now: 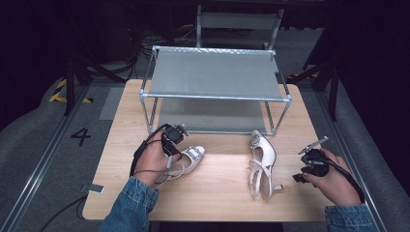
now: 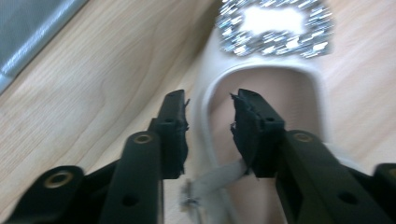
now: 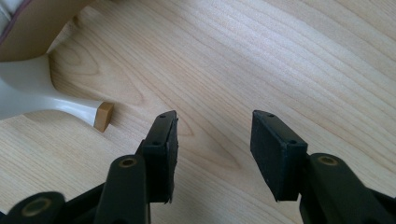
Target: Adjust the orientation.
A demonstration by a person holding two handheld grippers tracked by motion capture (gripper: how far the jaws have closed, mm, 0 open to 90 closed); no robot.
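Left tongs (image 2: 209,125) straddled, unclamped, the cream buckled slingback shoe's (image 2: 266,60) rim; right tongs (image 3: 212,149) gaped empty; grey metal-framed rack (image 1: 212,72) beyond held nothing

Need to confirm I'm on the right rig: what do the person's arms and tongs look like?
Both sleeves are blue denim. The left tongs and right tongs are black, with flat rubbery pads and brass-coloured pivot pins. Thin black cables loop from each.
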